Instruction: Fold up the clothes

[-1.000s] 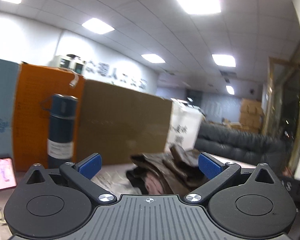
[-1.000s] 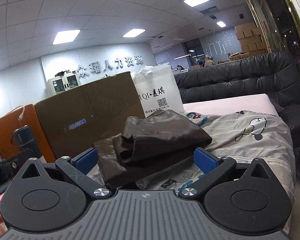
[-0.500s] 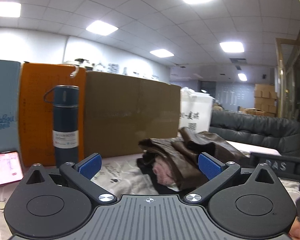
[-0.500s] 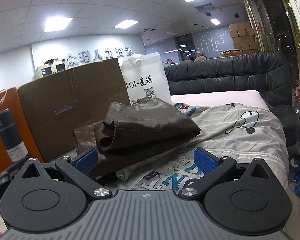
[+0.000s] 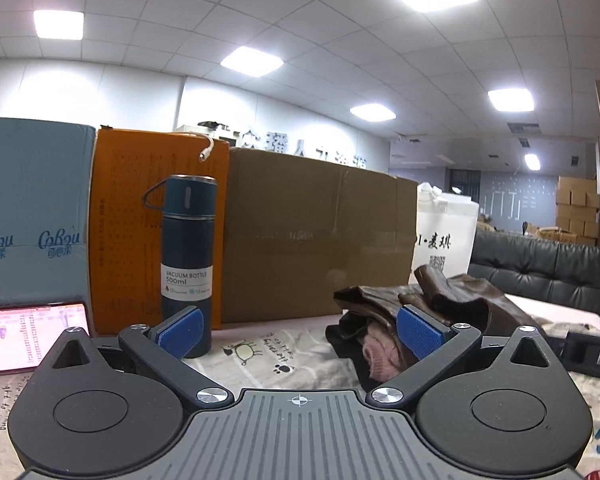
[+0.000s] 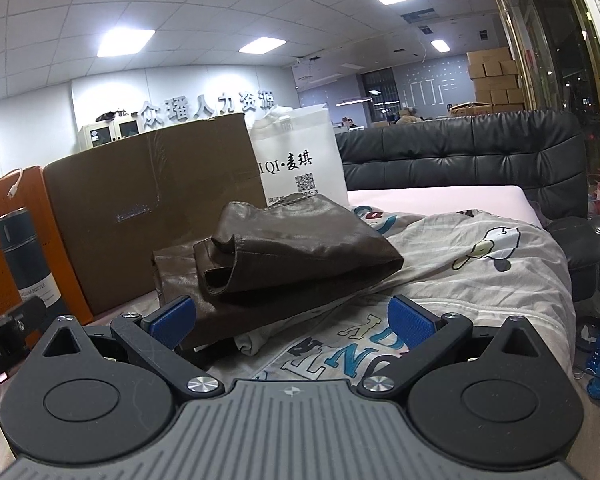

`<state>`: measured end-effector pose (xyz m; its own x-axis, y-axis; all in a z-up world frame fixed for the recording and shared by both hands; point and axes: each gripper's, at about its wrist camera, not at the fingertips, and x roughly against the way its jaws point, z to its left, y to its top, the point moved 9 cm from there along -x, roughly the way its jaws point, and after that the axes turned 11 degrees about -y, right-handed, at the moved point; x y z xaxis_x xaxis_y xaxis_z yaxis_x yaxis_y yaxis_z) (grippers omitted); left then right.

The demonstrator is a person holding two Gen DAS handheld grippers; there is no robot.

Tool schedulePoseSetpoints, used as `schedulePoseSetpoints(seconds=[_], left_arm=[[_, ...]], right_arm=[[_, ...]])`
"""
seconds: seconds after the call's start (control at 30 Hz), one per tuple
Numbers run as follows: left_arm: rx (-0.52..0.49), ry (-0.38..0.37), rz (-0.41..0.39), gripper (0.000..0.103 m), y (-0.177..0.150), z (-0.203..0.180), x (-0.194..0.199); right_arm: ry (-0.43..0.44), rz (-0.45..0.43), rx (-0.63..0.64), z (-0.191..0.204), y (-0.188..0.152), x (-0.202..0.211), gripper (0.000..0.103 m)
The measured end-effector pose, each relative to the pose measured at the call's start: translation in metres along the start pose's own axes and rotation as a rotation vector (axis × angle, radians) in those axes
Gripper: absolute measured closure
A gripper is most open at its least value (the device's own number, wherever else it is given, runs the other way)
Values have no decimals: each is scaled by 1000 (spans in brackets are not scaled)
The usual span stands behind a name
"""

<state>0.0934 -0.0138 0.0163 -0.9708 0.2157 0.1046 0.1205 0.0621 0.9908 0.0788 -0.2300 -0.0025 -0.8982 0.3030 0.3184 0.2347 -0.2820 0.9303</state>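
Both tongs are spread and hold nothing — the left tongs point(image 5: 300, 334) and the right tongs point(image 6: 290, 320). The folded brown jacket point(image 6: 296, 246) lies on the printed sheet point(image 6: 480, 276), ahead of both tongs, near a cardboard box point(image 6: 152, 200) and a flask point(image 5: 186, 252).

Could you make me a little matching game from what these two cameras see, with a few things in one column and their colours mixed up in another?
Things:
1. vacuum bottle
2. folded jacket
3. shopping bag
4. box behind the bottle

Colours:
A. white
B. orange
C. dark blue
D. brown

Pairs: 1-C, 2-D, 3-A, 4-B
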Motion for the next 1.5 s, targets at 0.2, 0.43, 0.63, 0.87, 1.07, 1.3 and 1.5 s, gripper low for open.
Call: schedulePoseSetpoints(seconds=[0.2,0.43,0.63,0.87,1.07,1.3,1.5], left_arm=[[-15,4,-5,0,0,-2,1],[-15,6,-1,0,0,-1,0],[-13,4,-4,0,1,-1,0],[-12,-1,-3,0,1,-1,0],[-11,-1,-2,0,1,-1,0],[-11,-1,-2,0,1,-1,0],[-12,0,1,0,1,-1,0]], right_arm=[[-15,-2,-16,-9,3,1,0],[-16,0,-18,-12,3,2,0],[-17,-2,-19,-12,4,3,0],[-19,-2,-19,-14,4,3,0],[-21,-2,-19,-15,4,3,0],[-21,-3,-18,-16,4,4,0],[-20,0,-18,-17,4,4,0]])
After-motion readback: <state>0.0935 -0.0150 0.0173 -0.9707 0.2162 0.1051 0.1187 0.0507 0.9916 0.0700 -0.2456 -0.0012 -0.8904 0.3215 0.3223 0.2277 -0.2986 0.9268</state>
